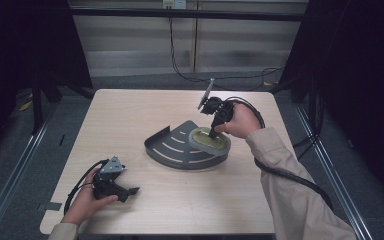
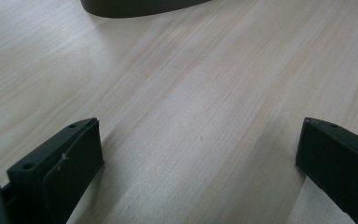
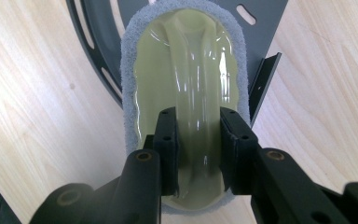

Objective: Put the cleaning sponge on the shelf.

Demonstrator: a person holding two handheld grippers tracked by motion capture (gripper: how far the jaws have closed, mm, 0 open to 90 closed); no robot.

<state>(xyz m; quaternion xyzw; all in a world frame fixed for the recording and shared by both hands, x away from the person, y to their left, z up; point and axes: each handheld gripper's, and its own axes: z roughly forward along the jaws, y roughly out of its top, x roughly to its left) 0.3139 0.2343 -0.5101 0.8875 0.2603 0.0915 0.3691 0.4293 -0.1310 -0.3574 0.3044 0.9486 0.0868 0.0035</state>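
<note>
One scrubbing pad [image 3: 186, 70] is the thing in hand: an oval scrubber with a glossy yellow-green plastic back, a raised ridge handle down its middle, and a grey fibre layer showing as a fuzzy border all round. It lies on the dark metal corner shelf [image 1: 172, 147], toward that shelf's right end, mid-table.

Right gripper [image 3: 196, 154]: jaws clenched on the ridge handle, one pad on each flank, near the close end of the pad. Gripper points steeply down in the high view [image 1: 214, 134].

Left gripper [image 1: 130, 191]: jaws spread wide, nothing between them, low over bare table [image 2: 205, 93] at the near left, well apart from the shelf.

Handling, as judged:
- Light; one gripper should manage it.
- Plastic back looks stiff but slick and shiny, so the pads may slide along the ridge if pulled lengthwise.
- Fibre border is soft and will give; poor place to grip.
- Best hold is the ridge, across its width, as now; a more central hold would tip less.
- Shelf is thin sheet metal with slots and may skid under scrubbing unless steadied.
</note>
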